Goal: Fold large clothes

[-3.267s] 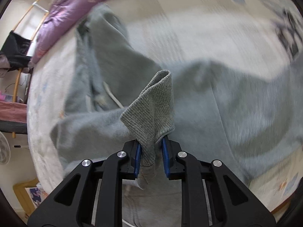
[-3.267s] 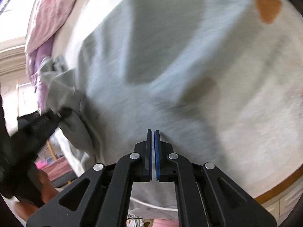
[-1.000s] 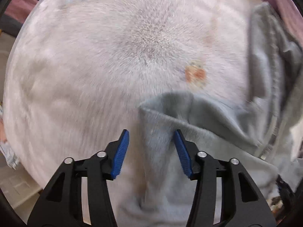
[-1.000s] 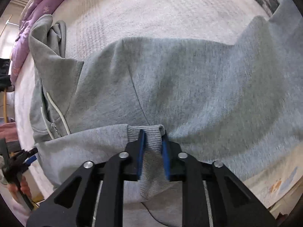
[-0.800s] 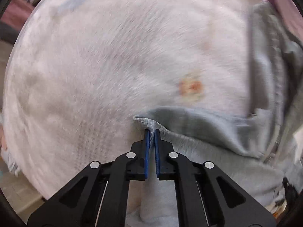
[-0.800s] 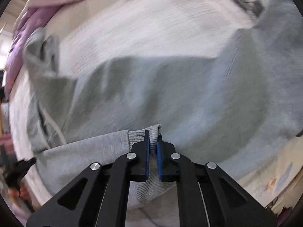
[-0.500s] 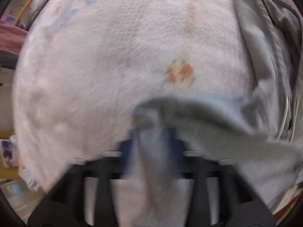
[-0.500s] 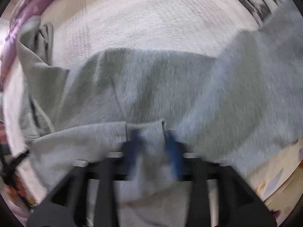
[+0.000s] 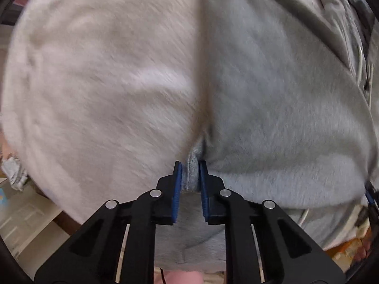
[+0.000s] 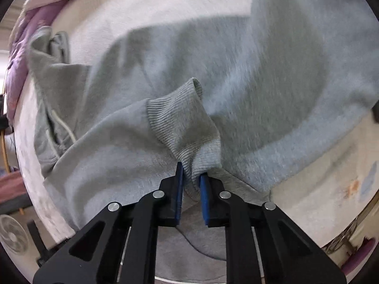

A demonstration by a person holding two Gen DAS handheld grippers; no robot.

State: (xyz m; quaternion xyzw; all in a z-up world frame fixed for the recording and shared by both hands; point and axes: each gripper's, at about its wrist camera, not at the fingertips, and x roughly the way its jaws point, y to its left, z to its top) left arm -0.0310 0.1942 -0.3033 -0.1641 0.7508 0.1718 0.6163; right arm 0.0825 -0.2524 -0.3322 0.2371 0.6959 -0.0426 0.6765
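1. A grey hooded sweatshirt lies spread across a bed covered in a pale fuzzy blanket.
2. The left tool has its blue pads nearly together, clamped on a bunched edge of the grey sweatshirt, which fills the right side of that view while bare blanket fills the left.
3. The right tool is closed to a narrow gap on the ribbed cuff of a sleeve; the cuff stands up in a peak above the pads, lifted off the body of the garment.
4. The sleeve runs away to the left from that cuff, lying over the sweatshirt's body.
5. A white drawstring trails near the hood at the left of the right wrist view.
6. A purple quilt is heaped along the far edge of the bed, beyond the hood.
7. A white fan stands on the floor beside the bed.
8. Both views are motion-blurred, so finer fabric detail is hard to tell.
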